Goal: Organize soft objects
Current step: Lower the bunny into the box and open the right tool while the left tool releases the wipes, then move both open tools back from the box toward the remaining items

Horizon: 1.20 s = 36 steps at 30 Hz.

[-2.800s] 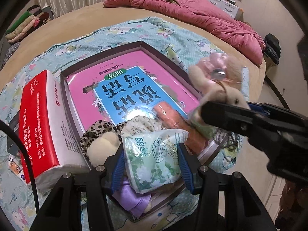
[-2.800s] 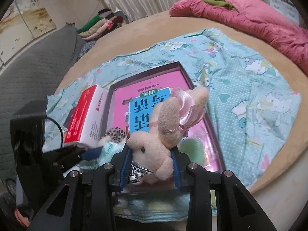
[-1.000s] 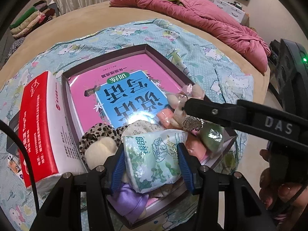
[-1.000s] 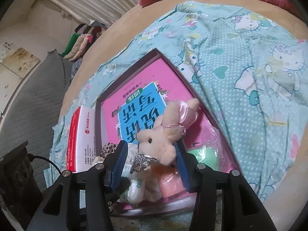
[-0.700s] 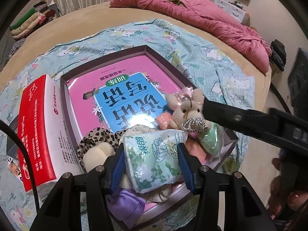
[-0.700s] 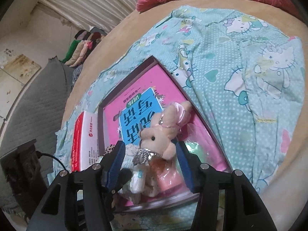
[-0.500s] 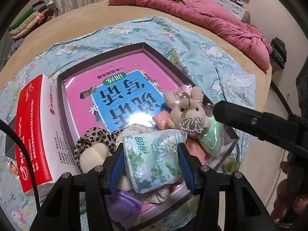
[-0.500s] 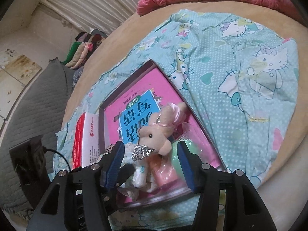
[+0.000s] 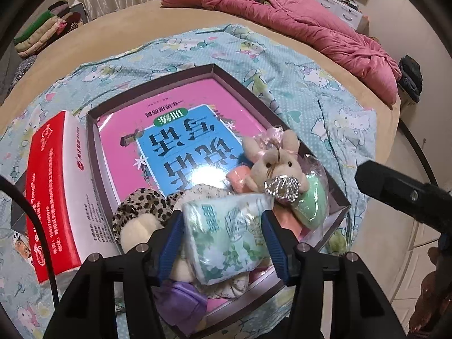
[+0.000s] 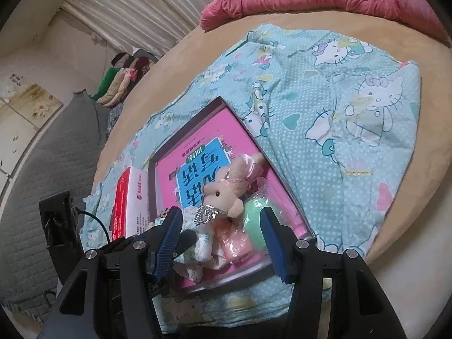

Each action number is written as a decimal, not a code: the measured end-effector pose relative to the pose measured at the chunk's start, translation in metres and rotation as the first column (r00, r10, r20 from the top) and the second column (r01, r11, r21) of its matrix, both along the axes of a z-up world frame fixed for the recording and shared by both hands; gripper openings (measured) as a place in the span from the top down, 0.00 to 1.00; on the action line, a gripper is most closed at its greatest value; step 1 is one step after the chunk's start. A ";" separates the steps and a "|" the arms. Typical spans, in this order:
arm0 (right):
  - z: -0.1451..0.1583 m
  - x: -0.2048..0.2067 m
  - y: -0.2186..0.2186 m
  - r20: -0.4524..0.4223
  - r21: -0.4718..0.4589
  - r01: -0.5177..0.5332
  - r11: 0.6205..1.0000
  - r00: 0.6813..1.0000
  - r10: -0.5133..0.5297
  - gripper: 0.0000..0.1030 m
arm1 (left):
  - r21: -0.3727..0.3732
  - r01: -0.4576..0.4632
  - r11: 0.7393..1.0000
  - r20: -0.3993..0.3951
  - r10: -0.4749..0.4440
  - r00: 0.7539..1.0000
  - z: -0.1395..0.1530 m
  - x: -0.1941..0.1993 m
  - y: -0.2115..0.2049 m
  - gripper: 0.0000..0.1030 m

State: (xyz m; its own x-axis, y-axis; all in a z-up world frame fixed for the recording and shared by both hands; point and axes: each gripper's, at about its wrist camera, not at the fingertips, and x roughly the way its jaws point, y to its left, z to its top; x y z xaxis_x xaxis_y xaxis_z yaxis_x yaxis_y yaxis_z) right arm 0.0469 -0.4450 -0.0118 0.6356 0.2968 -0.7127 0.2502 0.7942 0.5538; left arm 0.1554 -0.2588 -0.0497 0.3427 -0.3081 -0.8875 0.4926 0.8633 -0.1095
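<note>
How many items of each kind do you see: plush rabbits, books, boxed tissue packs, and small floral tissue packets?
Beige plush rabbit: 1
Pink-covered book: 1
Red-and-white boxed tissue pack: 1
Green floral tissue packet: 1
Total: 4

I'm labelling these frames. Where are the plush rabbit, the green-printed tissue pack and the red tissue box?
plush rabbit (image 9: 278,166): left wrist view, its face.
green-printed tissue pack (image 9: 226,234): left wrist view, front of wrapper.
red tissue box (image 9: 48,197): left wrist view, red side.
</note>
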 end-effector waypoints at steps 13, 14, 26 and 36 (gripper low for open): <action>0.005 -0.003 0.006 -0.004 -0.029 -0.004 1.000 1.000 0.004 0.40 | -0.026 -0.015 1.000 0.007 0.015 1.000 0.011 -0.002 0.008 0.35; 0.005 -0.003 0.006 -0.004 -0.035 -0.001 0.999 1.000 0.001 0.35 | -0.028 -0.016 0.999 0.011 0.016 1.000 0.013 -0.003 0.009 0.34; 0.016 -0.011 0.010 0.004 -0.085 0.029 0.996 1.000 -0.028 0.27 | -0.064 -0.032 0.997 0.078 0.037 0.996 0.048 -0.016 0.025 0.27; 0.031 -0.018 0.022 0.031 -0.138 0.032 0.990 0.999 -0.028 0.24 | -0.076 -0.055 0.996 0.137 0.066 0.988 0.072 -0.030 0.046 0.20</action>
